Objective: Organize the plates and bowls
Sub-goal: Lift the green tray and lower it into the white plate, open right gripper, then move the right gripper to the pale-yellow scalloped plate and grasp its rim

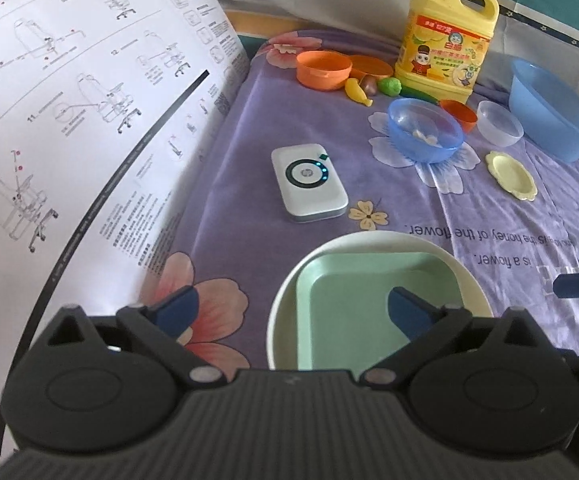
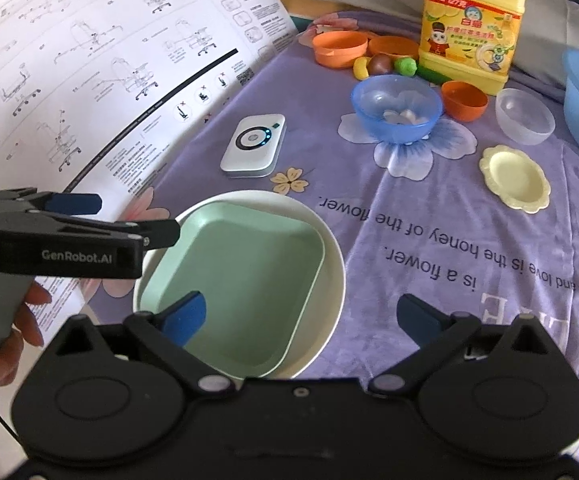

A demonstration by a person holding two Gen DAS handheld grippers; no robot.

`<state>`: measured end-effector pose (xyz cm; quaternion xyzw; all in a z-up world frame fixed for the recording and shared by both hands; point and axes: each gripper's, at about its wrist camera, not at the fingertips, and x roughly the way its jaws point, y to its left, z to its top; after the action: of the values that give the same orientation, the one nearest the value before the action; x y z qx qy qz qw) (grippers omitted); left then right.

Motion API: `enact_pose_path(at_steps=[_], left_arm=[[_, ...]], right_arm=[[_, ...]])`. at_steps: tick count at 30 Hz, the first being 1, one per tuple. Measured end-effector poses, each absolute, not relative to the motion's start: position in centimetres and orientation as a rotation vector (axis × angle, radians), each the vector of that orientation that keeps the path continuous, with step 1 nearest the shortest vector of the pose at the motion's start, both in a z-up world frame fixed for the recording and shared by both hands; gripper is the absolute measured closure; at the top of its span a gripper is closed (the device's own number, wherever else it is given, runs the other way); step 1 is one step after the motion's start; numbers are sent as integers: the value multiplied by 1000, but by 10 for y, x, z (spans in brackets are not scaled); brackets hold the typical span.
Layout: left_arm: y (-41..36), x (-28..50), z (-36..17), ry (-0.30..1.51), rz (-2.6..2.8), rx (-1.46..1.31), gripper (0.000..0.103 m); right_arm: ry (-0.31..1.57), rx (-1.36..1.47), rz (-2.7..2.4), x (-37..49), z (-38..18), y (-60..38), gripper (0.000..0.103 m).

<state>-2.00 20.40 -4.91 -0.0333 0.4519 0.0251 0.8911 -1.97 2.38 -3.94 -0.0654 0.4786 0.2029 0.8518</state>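
A pale green square plate (image 1: pixel 369 292) (image 2: pixel 249 272) lies inside a white round plate (image 1: pixel 389 240) (image 2: pixel 329 308) on the purple flowered cloth. My left gripper (image 1: pixel 292 310) hovers open over the stack's left rim, one blue pad above the green plate and the other above the cloth. My right gripper (image 2: pixel 301 316) stands open over the stack's right rim, nothing between its pads. The right wrist view also shows the left gripper (image 2: pixel 137 216) from the side, held by a hand. Further back sit a small blue bowl (image 2: pixel 395 108), an orange bowl (image 2: pixel 464 100), a clear bowl (image 2: pixel 524 117) and a yellow scalloped dish (image 2: pixel 515 180).
A large instruction sheet (image 1: pixel 69 120) rises along the left. A white device (image 1: pixel 309 180) lies behind the plates. At the back stand a yellow detergent jug (image 1: pixel 445 40), orange bowls (image 1: pixel 323 69), toy fruit (image 1: pixel 359 90) and a big blue basin (image 1: pixel 553 116).
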Motion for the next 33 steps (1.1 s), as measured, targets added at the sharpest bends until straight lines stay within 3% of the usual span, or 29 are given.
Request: enact_pose_path(at_steps=[20,33], left_arm=[[166,1,-40,938,29,-45,0],[74,53,-41,925,-100,29,0]], right_arm=[[996,-94,350,-12,-39,-17,0],[990,40,110,50,-46,-135,0]])
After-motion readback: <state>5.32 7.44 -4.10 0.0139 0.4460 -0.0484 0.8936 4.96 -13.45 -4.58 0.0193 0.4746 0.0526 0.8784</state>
